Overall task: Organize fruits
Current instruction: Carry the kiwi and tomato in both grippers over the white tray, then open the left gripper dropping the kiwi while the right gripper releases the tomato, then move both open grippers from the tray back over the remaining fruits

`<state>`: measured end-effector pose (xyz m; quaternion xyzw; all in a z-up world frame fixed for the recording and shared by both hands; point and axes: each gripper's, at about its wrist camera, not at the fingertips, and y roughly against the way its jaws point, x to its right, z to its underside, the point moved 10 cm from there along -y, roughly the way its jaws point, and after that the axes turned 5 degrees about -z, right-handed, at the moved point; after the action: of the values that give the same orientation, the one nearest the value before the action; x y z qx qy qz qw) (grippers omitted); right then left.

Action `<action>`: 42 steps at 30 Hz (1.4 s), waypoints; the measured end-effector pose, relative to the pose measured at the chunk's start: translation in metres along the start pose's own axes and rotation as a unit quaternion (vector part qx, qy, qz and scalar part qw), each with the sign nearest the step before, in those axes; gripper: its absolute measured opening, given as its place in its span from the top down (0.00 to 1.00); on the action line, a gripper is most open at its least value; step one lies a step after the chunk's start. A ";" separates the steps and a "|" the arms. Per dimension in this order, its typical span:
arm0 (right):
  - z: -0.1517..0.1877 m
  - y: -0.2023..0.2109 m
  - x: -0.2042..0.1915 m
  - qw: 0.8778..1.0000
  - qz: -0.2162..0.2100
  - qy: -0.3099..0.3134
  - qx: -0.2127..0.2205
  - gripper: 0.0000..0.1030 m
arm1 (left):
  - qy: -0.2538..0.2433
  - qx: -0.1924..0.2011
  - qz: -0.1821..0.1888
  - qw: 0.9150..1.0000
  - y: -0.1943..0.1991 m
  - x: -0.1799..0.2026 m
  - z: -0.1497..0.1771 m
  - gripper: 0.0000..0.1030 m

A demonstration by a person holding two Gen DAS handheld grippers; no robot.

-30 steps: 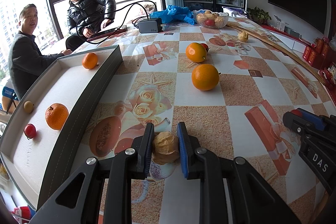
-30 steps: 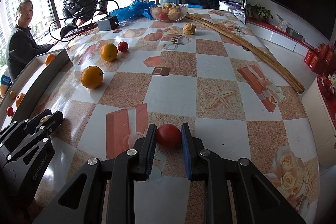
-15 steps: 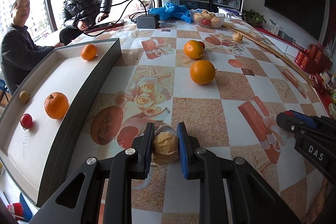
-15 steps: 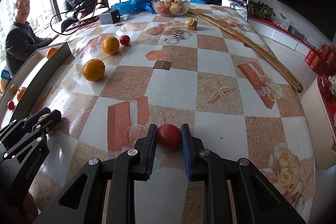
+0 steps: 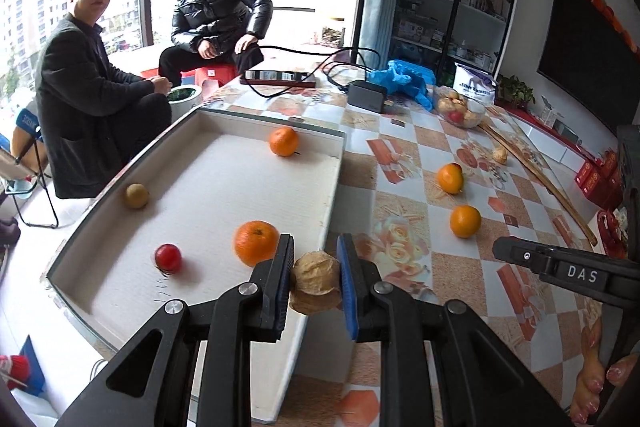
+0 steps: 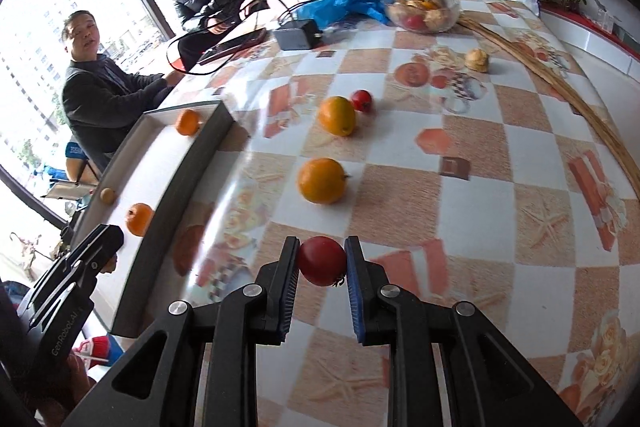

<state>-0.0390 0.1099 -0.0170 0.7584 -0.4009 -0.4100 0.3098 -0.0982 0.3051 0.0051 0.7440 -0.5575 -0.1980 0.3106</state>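
The right gripper [image 6: 321, 263] clamps a red fruit [image 6: 321, 260] above the table [image 6: 500, 187].

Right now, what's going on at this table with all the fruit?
A person is sorting fruit into a shallow white tray with two grippers. The left hand-held gripper is shut on a papery husked fruit, over the tray's near edge. The right hand-held gripper is shut on a small red fruit, above the tablecloth. The tray holds two oranges, a red fruit and a brownish one; two oranges and more fruit wait on the table.
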 end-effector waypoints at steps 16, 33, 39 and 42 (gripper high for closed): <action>-0.043 -0.109 -0.148 0.989 -0.118 0.052 -0.074 0.77 | 0.059 -0.037 -0.073 0.995 -0.045 -0.108 0.001 0.76; -0.072 0.005 -0.052 0.985 0.088 0.114 0.099 0.00 | 0.046 -0.011 -0.063 0.997 -0.035 -0.091 -0.007 0.27; -0.067 0.032 0.061 0.987 0.134 0.002 0.083 0.00 | -0.004 -0.004 -0.011 1.000 -0.008 -0.027 -0.016 0.24; -0.040 0.035 0.118 0.980 0.180 -0.044 0.067 0.00 | -0.049 -0.009 0.022 0.999 -0.002 0.024 0.000 0.22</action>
<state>0.0236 -0.0029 -0.0143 0.6740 -0.5706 -0.3532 0.3088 -0.0890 0.2828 0.0051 0.7183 -0.5864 -0.2323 0.2936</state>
